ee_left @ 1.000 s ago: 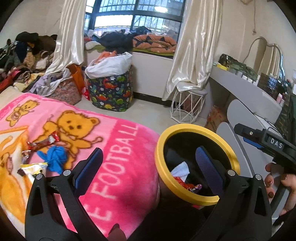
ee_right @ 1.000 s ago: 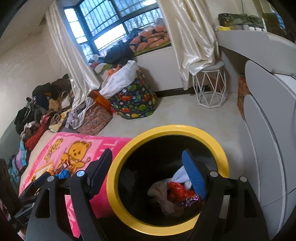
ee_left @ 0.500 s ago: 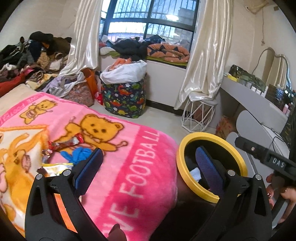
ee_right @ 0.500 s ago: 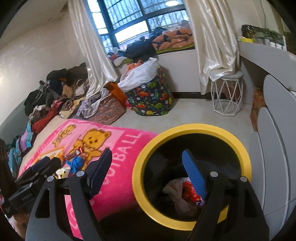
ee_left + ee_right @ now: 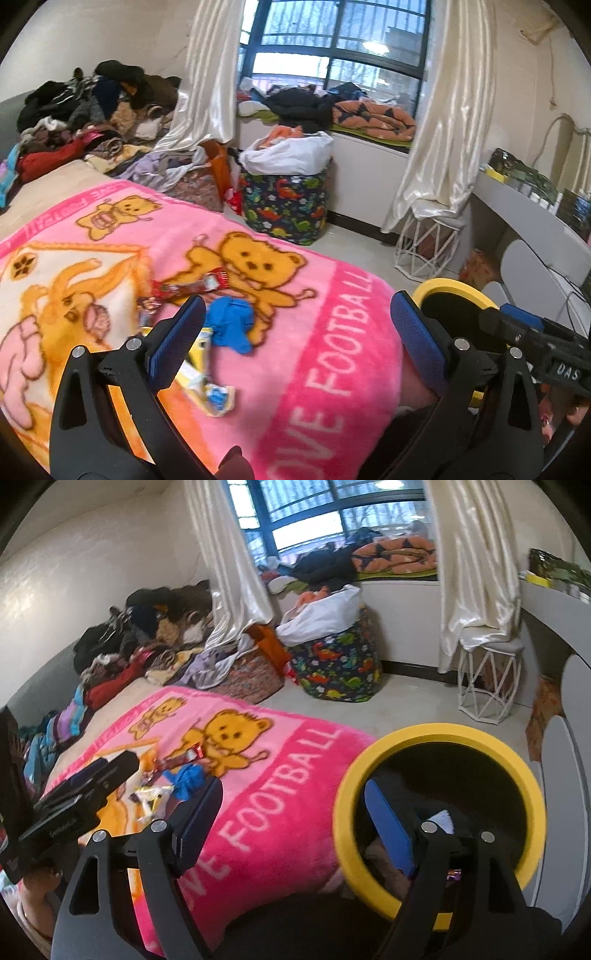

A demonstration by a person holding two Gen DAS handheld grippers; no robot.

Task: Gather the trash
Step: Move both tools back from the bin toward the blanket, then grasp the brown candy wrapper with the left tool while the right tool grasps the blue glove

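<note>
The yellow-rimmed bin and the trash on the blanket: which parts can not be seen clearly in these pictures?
- Bin contents: right wrist view, mostly hidden by the right hand-held gripper and the dark interior.
- Bin: left wrist view, largely behind the left hand-held gripper.
- Yellow wrapper: left wrist view, print blurred, partly behind a finger.

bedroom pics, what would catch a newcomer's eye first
The bright pink blanket with cartoon bears fills the bed, with a small pile of trash on it: a red wrapper, a blue scrap and a yellow packet. Beside the bed's corner stands a black bin with a yellow rim, some rubbish already inside.
</note>
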